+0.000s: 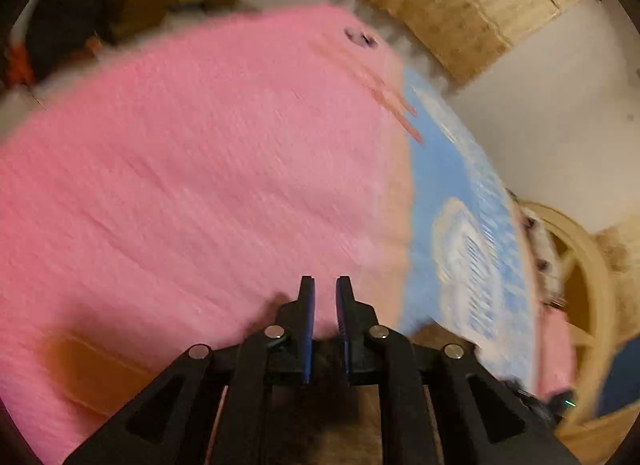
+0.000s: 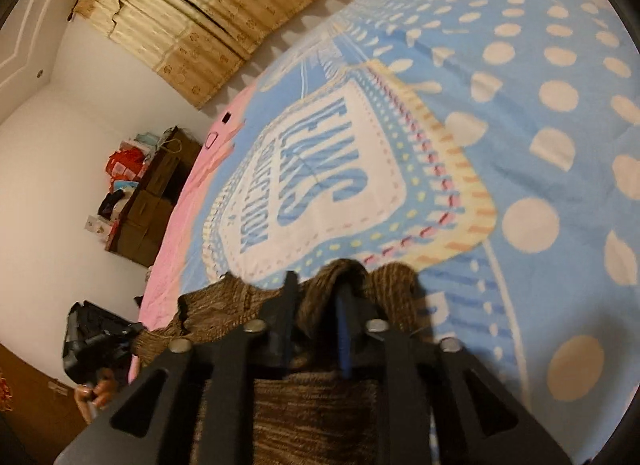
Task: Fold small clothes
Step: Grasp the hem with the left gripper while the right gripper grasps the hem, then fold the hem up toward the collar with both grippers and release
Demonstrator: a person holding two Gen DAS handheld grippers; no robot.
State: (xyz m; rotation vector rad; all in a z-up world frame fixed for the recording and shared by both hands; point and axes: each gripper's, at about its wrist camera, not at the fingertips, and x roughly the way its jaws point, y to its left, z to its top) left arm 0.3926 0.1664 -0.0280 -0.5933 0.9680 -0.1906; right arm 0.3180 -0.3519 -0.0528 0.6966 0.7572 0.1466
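We take this for the end of a fold on the brown knitted garment [image 2: 320, 405], with the release in hand. In the right wrist view the right claw [image 2: 316, 293] stands with its jaws a little apart, and a bunched ridge of the brown knit rises between them; we cannot tell whether the pads still press on it or have let it go. The garment lies at the near edge of the blue dotted blanket [image 2: 520, 125] on the bed, directly under that claw, and spreads toward the left of the view, where a hand [image 2: 94, 393] shows beneath the other dark tool. From the left wrist view the left claw [image 1: 325, 297] has its jaws slightly parted with nothing between them, hanging over the pink cover [image 1: 180, 165] beside the blue blanket; that picture is blurred, and the brown knit cannot be picked out there with any confidence. The garment's long axis seems to run across the right view, left to right, though most of it is hidden by the claw body, so which end is which we cannot say. The next move, we judge, calls for lifting both claws clear without dragging the knit, then taking hold of a free edge for the next fold.
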